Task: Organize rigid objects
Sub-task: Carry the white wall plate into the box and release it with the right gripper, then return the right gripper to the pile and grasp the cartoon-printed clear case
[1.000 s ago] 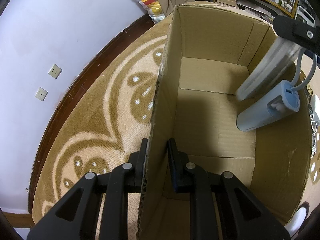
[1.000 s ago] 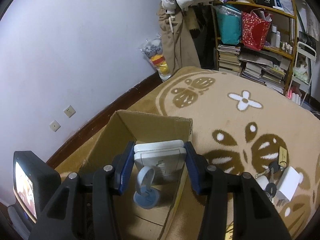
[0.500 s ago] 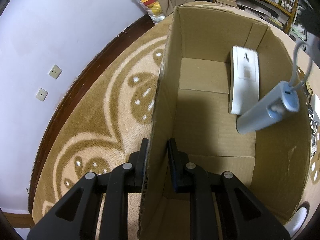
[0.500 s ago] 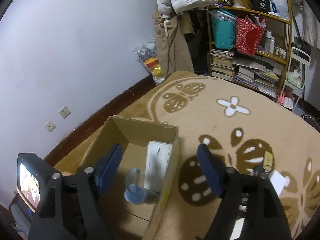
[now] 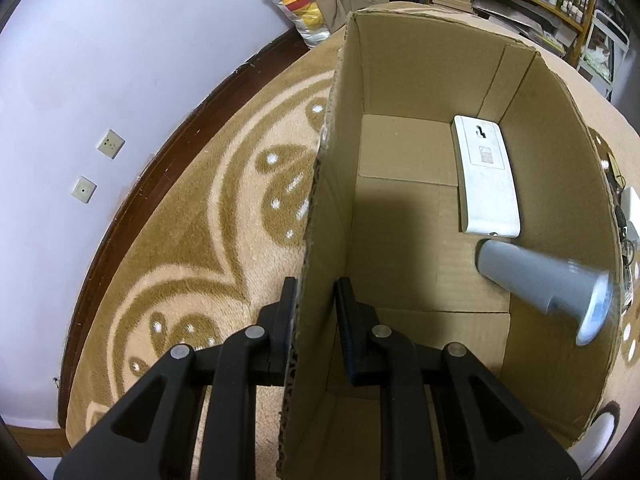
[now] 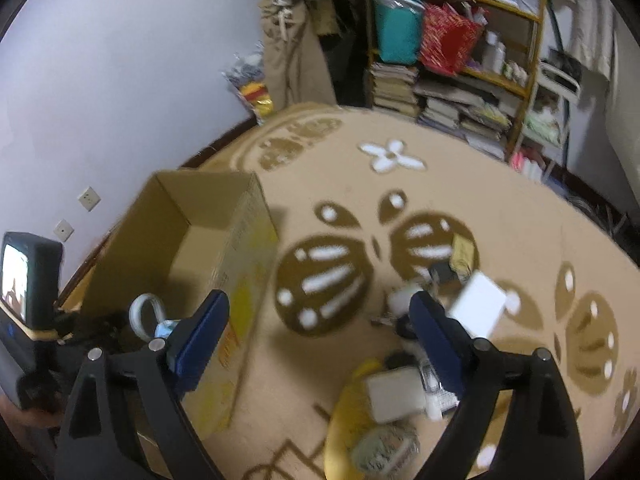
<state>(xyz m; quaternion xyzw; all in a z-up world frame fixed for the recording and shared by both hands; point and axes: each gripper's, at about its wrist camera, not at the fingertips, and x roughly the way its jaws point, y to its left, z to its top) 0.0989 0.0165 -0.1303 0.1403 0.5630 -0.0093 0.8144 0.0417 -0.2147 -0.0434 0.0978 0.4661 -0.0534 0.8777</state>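
two grippers show here. the left gripper is clamped on the near side wall of the cardboard box, one finger outside over the carpet, the other inside the box. on the box floor, toward the right wall, lies a grey cylinder with a pale blue end, tipped on its side and partly blurred; just beyond it, almost touching, a flat white device lies face up along the same wall. the rest of the box floor is bare cardboard.

the right gripper hangs above the carpet with its blue-padded fingers spread wide and nothing between them. the box stands at its left, and a white loop rises at the box's near corner, behind the left finger. under and past the right finger is a loose clutter on the carpet: a white box, a small grey-white block on something yellow, dark small items that are too blurred to name. a screen glows at the far left edge.

the carpet is tan with brown butterfly and white flower patterns. it runs to a dark wooden skirting under a pale wall with two sockets. farther off, a bag of plush toys leans in the corner beside hanging coats, and a wooden shelf holds stacked books, a teal bag and a red bag.
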